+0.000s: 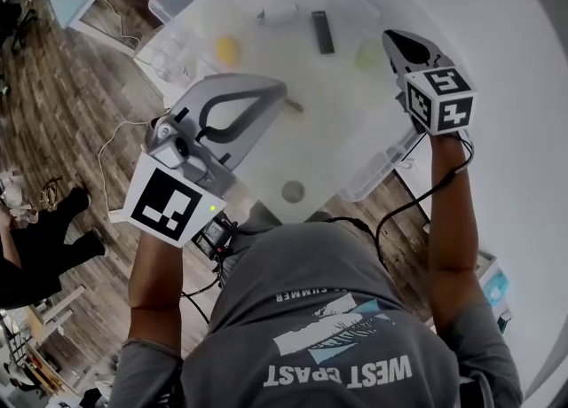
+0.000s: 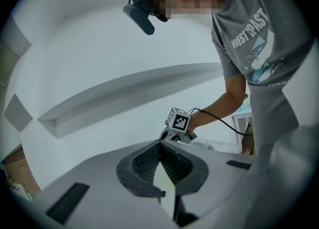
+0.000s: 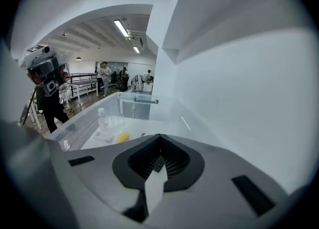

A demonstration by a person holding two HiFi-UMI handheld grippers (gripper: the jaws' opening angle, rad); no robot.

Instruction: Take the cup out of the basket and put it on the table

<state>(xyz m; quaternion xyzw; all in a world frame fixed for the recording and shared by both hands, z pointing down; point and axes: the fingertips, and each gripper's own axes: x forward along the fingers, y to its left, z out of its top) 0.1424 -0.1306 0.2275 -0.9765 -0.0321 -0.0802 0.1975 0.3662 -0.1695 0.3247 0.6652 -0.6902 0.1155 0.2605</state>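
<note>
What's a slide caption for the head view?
Both shut and empty, left gripper and right gripper held over a clear bin of small items.

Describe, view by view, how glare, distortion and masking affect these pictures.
Head view: glare washes out the bin, contents pale; the lens curves the floor. Left gripper view: dark round vignette, a mosaic patch on the person. Right gripper view: same vignette, near wall blown white, far room dimmer.

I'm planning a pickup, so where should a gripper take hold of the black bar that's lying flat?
Probably across the narrow width of the black bar, near its middle, straight down from above: it lies flat with both long sides clear. The right gripper, now shut, must open first.
</note>
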